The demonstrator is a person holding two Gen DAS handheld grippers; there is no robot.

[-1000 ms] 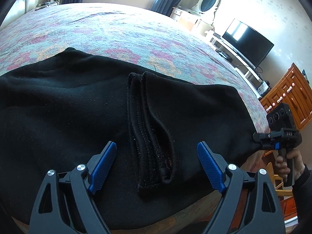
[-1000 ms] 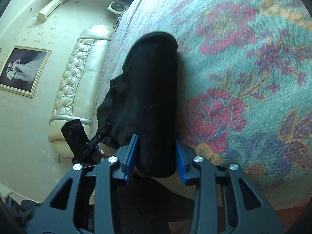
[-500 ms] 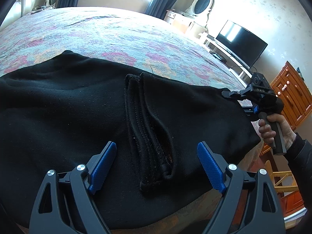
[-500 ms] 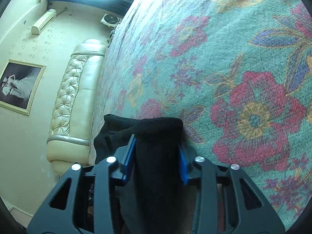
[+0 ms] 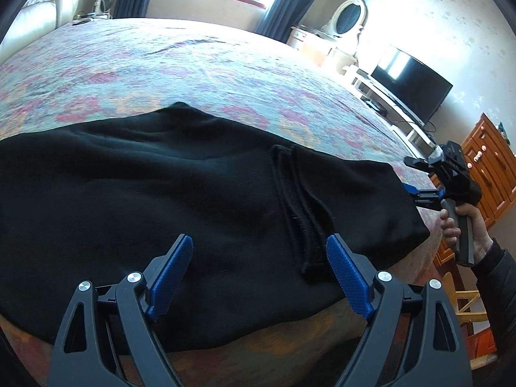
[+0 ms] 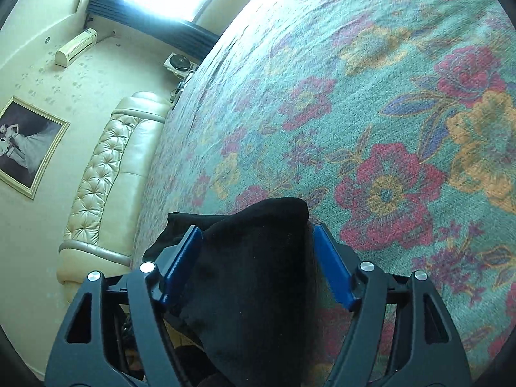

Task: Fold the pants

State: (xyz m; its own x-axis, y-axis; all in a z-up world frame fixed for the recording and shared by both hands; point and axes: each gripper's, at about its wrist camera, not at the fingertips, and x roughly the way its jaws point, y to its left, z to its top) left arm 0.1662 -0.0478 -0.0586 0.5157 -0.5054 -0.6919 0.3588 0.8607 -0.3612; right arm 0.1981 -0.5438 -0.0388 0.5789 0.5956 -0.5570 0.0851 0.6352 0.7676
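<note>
Black pants (image 5: 180, 193) lie folded on the floral bedspread (image 5: 193, 64) near the bed's front edge, with a ribbed cuff or waistband seam (image 5: 300, 213) running across the top layer. My left gripper (image 5: 258, 274) is open and empty, hovering over the pants just left of that seam. My right gripper (image 6: 258, 264) straddles the right end of the pants (image 6: 258, 274), its blue pads apart and slack around the cloth. In the left wrist view the right gripper (image 5: 416, 190) sits at the pants' right end, held by a hand.
The floral bedspread (image 6: 387, 113) stretches far beyond the pants. A cream tufted headboard (image 6: 106, 167) stands at the left. A TV (image 5: 409, 87), a dresser with an oval mirror (image 5: 348, 19) and wooden drawers (image 5: 490, 167) stand on the right.
My right gripper's pads have spread from a tight pinch on the pants' end to a wider, slack gap. My left gripper shifted left, so the seam now lies by its right pad.
</note>
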